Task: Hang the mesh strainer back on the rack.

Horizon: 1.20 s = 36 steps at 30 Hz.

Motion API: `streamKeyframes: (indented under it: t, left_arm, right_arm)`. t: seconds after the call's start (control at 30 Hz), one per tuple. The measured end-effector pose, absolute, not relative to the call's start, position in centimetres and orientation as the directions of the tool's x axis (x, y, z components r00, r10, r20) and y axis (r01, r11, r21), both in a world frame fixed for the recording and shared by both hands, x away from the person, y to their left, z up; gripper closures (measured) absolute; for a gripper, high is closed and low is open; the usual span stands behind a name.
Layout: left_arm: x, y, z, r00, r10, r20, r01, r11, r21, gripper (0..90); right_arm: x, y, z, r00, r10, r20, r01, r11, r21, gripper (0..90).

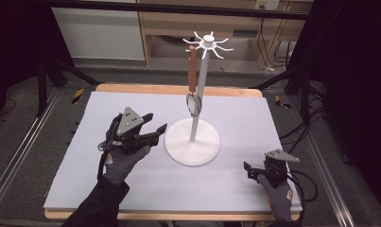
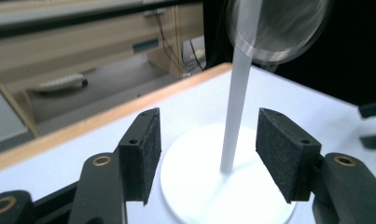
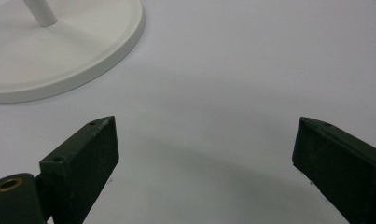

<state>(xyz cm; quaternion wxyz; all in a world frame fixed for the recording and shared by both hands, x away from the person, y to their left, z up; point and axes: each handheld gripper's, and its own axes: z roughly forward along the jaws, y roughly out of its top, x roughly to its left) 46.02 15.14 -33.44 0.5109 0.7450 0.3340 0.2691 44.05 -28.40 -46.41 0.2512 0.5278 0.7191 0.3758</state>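
One strainer [image 1: 193, 84] hangs above and beyond the open left gripper [image 1: 156, 129].

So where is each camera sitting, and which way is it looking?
High view: above the person's side, looking forward and down at the table; both gloved hands, left gripper and right gripper show.
Left gripper view: on the left gripper, looking along its open jaws at the white stand and the round metal utensil head hanging above.
Right gripper view: on the right gripper, looking down past its open jaws at the table.
Shared: the stand's round base shows in all three.
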Motion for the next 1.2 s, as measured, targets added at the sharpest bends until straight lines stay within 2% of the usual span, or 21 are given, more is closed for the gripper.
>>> streamKeyframes:
  t: [0.3, 0.53, 1.0, 1.2]
  left_arm:
    - [45.2, 18.3, -38.2, 0.605, 0.796, 0.015, 0.34, -0.276, 0.899, 38.1]
    - [44.5, 20.7, -41.0, 0.57, 0.821, 0.035, 0.392, -0.309, 0.867, 37.2]
    - [43.3, 26.9, -44.4, 0.433, 0.901, -0.021, 0.489, -0.214, 0.846, 36.3]
    - [43.2, 28.8, -45.1, 0.381, 0.924, -0.034, 0.514, -0.181, 0.838, 36.9]
  right_arm:
    - [44.1, -28.4, -46.5, -0.308, 0.951, 0.032, 0.573, 0.159, 0.804, 6.8]
    - [44.1, -28.4, -46.5, -0.302, 0.953, 0.032, 0.578, 0.156, 0.801, 6.8]
    - [44.1, -28.7, -46.7, -0.289, 0.957, 0.013, 0.593, 0.169, 0.787, 6.4]
    - [44.1, -29.6, -47.0, -0.276, 0.96, 0.054, 0.607, 0.13, 0.784, 6.7]
